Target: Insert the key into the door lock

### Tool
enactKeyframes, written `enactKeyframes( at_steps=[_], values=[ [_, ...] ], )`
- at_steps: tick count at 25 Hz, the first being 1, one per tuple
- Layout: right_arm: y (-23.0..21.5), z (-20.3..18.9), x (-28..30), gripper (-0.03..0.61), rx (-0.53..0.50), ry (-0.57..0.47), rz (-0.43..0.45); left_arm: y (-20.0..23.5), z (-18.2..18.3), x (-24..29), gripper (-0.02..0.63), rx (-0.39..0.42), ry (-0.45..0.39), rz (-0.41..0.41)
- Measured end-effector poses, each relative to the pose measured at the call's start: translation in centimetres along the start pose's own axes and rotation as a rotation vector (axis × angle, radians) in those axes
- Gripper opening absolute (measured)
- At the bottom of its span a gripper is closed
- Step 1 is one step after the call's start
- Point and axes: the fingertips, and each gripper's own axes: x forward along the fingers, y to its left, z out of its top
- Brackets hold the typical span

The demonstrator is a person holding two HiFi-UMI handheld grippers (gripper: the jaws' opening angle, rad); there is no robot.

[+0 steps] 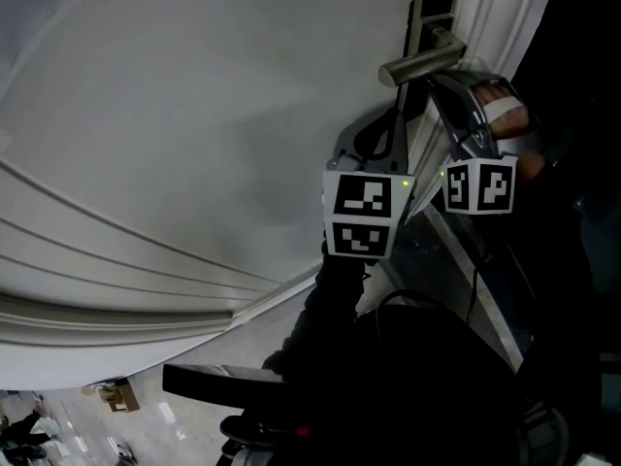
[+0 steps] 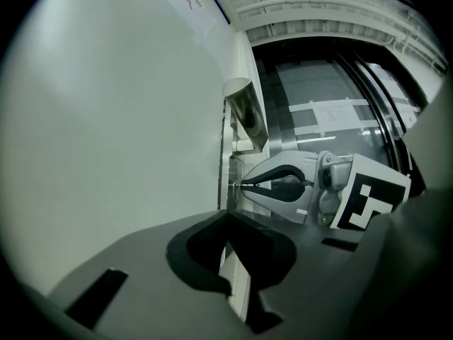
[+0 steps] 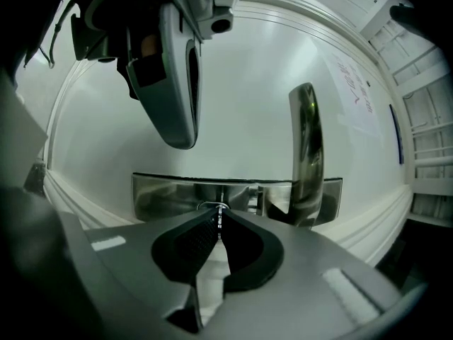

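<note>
As right gripper pinches, slim silver key

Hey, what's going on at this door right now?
A person works two claws at a door. The right claw pinches a key, its tip at the lock in the metal plate beside the handle; how deep, I can't tell. The left claw is shut, empty.

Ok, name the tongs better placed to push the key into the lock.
Right. The right tongs grip the key with its tip at the door lock; the left tongs are shut and empty.
</note>
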Motion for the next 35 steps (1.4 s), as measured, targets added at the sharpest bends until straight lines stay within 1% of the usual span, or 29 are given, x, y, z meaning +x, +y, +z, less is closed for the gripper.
enactKeyframes(
  at_steps=[5, 11, 14, 16, 17, 18, 20, 23, 24, 25, 26, 28, 35],
  values=[
    [-0.1, 0.0, 0.1, 0.014, 0.003, 0.009, -0.008, -0.2, 0.2, -0.7, 0.002, 0.007, 0.000, 0.008],
    [-0.1, -0.1, -0.3, 0.018, 0.087, 0.009, 0.003, -0.6, 0.1, -1.4, 0.000, 0.013, 0.005, 0.013],
    [-0.5, -0.4, -1.4, 0.037, 0.147, 0.007, 0.000, -0.7, -0.1, -1.8, 0.000, 0.014, 0.007, 0.015],
    [-0.9, -0.7, -2.8, 0.044, 0.252, -0.007, -0.037, -0.7, -0.2, -2.1, 0.002, 0.012, 0.007, 0.019],
    [-1.1, -0.7, -3.8, 0.044, 0.335, -0.027, -0.073, -0.7, -0.4, -2.4, 0.002, 0.008, 0.008, 0.023],
    [-1.4, -0.7, -4.9, 0.007, 0.436, -0.056, -0.115, -0.6, -0.7, -2.7, 0.002, 0.003, 0.010, 0.028],
    [-1.8, -0.6, -7.0, 0.002, 0.662, -0.115, -0.174, -0.6, -1.3, -3.1, 0.000, -0.003, 0.020, 0.037],
    [-1.4, -0.5, -9.0, 0.000, 1.029, -0.155, -0.183, -0.7, -2.2, -3.5, 0.002, -0.012, 0.040, 0.049],
    [-1.0, -0.6, -9.3, 0.000, 1.125, -0.157, -0.177, -0.8, -2.5, -3.5, 0.002, -0.014, 0.047, 0.050],
    [-0.7, -0.6, -9.6, 0.000, 1.193, -0.156, -0.170, -0.9, -2.9, -3.5, 0.002, -0.015, 0.056, 0.051],
    [-0.3, -0.6, -9.7, 0.000, 1.233, -0.155, -0.162, -1.0, -3.2, -3.4, 0.002, -0.016, 0.063, 0.050],
    [0.4, -0.5, -9.8, 0.000, 1.264, -0.151, -0.150, -1.4, -3.7, -3.4, 0.002, -0.017, 0.074, 0.048],
    [1.3, -0.3, -9.8, 0.000, 1.284, -0.138, -0.117, -1.6, -3.9, -3.7, 0.001, -0.014, 0.075, 0.060]
  ],
)
